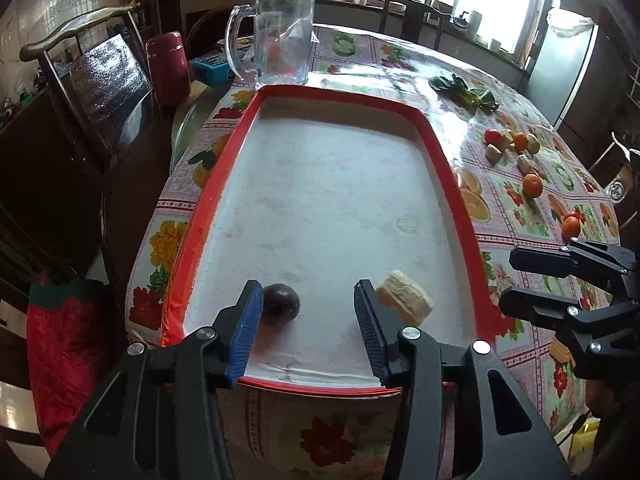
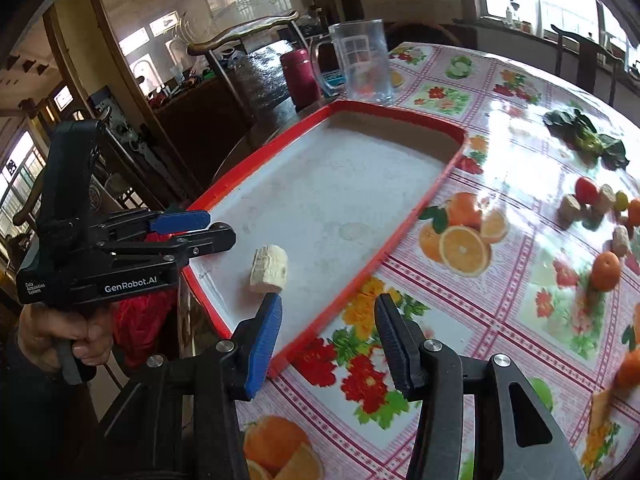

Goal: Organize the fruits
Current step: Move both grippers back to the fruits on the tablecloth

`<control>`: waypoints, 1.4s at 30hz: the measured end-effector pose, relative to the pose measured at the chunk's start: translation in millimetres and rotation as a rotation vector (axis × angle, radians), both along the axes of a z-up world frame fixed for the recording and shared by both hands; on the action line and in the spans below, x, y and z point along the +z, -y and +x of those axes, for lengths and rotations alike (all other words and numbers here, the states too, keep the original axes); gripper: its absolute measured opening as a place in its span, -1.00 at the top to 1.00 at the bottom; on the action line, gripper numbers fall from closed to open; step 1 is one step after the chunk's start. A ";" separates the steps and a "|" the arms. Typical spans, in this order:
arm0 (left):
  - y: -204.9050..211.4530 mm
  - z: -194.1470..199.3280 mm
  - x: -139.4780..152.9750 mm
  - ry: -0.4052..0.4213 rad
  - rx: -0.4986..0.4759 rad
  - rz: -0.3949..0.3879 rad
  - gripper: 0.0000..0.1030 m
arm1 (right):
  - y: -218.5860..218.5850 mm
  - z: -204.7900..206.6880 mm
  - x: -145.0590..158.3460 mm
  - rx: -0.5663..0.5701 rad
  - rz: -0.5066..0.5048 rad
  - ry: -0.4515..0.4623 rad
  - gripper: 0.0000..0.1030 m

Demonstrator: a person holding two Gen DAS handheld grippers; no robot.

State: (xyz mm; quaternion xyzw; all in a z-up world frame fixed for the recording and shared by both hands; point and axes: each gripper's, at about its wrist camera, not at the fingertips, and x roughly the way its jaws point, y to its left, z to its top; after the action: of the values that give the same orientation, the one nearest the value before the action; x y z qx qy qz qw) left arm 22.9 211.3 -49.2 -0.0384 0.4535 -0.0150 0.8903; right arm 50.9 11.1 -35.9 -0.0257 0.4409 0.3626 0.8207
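Note:
A red-rimmed tray [image 1: 240, 148] with a white floor lies on the flowered tablecloth. At its near end sit a dark purple passion fruit [image 1: 280, 304] and a peeled banana piece [image 1: 406, 298] [image 2: 270, 268]. My left gripper [image 1: 307, 292] [image 2: 220, 227] hovers open over that end; the passion fruit lies loose just inside its left pad and the banana piece just outside its right finger. My right gripper [image 2: 328, 304] [image 1: 509, 280] is open and empty over the tray's right rim. Tangerines [image 1: 532, 186] [image 2: 606, 271], a tomato [image 1: 493, 136] and banana pieces [image 1: 494, 154] lie on the table to the right.
A glass jug [image 1: 280, 40] stands just beyond the tray's far end, with a red flask [image 1: 167, 68] and a teal box [image 1: 212, 70] to its left. Leafy greens [image 1: 466, 94] lie at the far right. A chair [image 1: 100, 76] stands at the table's left edge.

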 end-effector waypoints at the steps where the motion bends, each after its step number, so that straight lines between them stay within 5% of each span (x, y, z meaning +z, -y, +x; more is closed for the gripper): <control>1: 4.1 0.0 2.4 0.006 -0.008 -0.001 0.11 | 9.7 -1.3 0.9 -0.018 0.006 0.000 0.03; 23: 141.0 19.7 14.0 0.020 -0.279 -0.037 0.11 | 186.9 -8.9 -11.4 -0.405 0.023 -0.024 0.03; 42: 224.6 62.1 9.0 0.000 -0.410 -0.038 0.11 | 241.3 20.8 -30.5 -0.520 0.019 -0.049 0.05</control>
State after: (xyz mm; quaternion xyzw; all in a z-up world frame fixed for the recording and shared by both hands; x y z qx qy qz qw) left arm 85.0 -13.2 -40.2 0.0376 0.4516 -0.2044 0.8677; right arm 71.6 -230.2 -66.4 0.1050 0.4487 0.1443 0.8757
